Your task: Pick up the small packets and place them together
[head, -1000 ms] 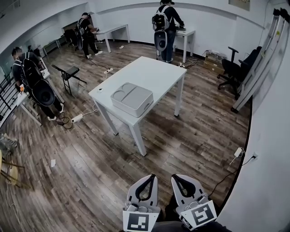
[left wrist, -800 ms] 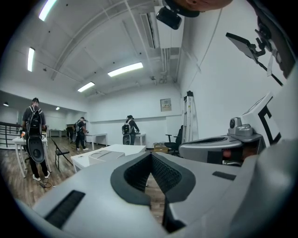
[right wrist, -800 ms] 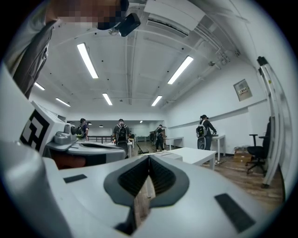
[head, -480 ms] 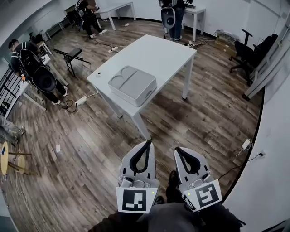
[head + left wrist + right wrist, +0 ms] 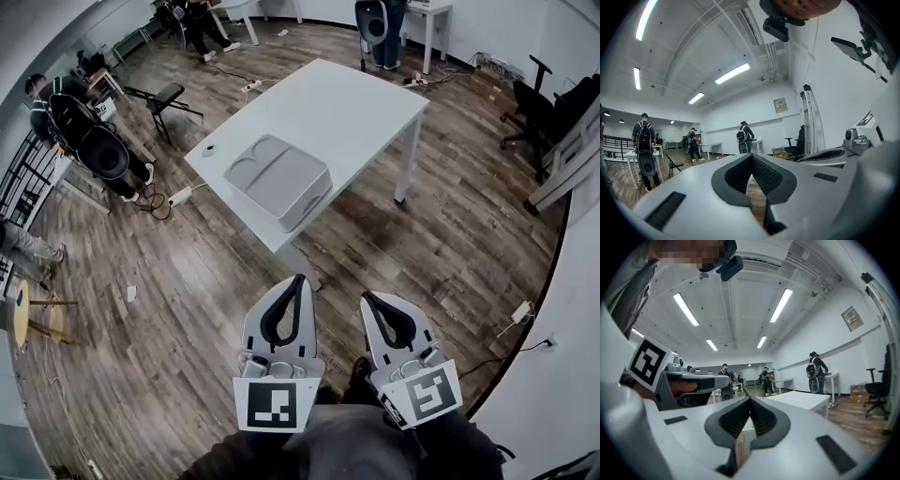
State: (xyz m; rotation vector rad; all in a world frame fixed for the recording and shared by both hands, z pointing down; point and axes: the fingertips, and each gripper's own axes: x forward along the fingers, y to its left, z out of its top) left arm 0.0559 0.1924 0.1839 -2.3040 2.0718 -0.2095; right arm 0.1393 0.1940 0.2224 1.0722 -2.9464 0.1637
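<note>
No small packets show in any view. A grey moulded tray (image 5: 278, 180) lies on the near corner of a white table (image 5: 361, 98), and a small dark object (image 5: 208, 148) sits at the table's left corner. My left gripper (image 5: 298, 278) and right gripper (image 5: 366, 296) are held side by side over the wooden floor, short of the table and pointing level toward it. Both are shut, tips meeting, with nothing between them. The left gripper view shows its own closed jaws (image 5: 751, 155) and the room beyond. In the right gripper view the closed jaws (image 5: 750, 399) point at the white table (image 5: 801, 401).
A person with a backpack (image 5: 86, 141) stands at the left by small desks, and others work at far tables. A folding chair (image 5: 173, 94) and a power strip (image 5: 180, 195) lie left of the table. An office chair (image 5: 553, 108) and a white wall (image 5: 572, 309) are on the right.
Both grippers have been carried forward toward the white table, which now looks nearer and larger in the head view. Their jaws stayed shut.
</note>
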